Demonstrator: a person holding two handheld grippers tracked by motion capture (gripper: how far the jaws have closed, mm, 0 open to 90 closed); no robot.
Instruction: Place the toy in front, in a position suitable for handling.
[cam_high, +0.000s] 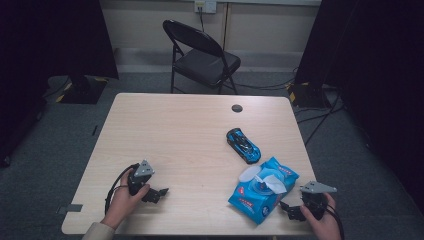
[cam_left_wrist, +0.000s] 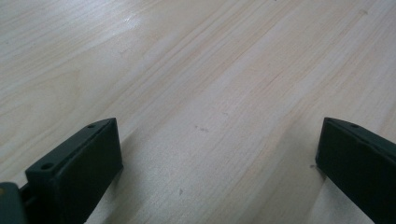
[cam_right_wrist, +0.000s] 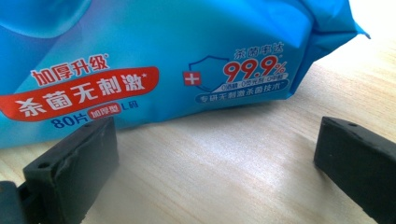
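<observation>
A blue pack of wet wipes lies near the table's front right, its lid flipped open and a white wipe sticking up. Behind it sits a blue toy car. My right gripper rests low on the table just right of the pack, jaws wide apart and nothing between them; in the right gripper view the pack lies just ahead of the fingertips. My left gripper rests at the front left, open over bare wood.
The light wooden table has a dark round cable hole near its far edge. A black folding chair stands beyond the table. Cables lie on the grey floor at the right.
</observation>
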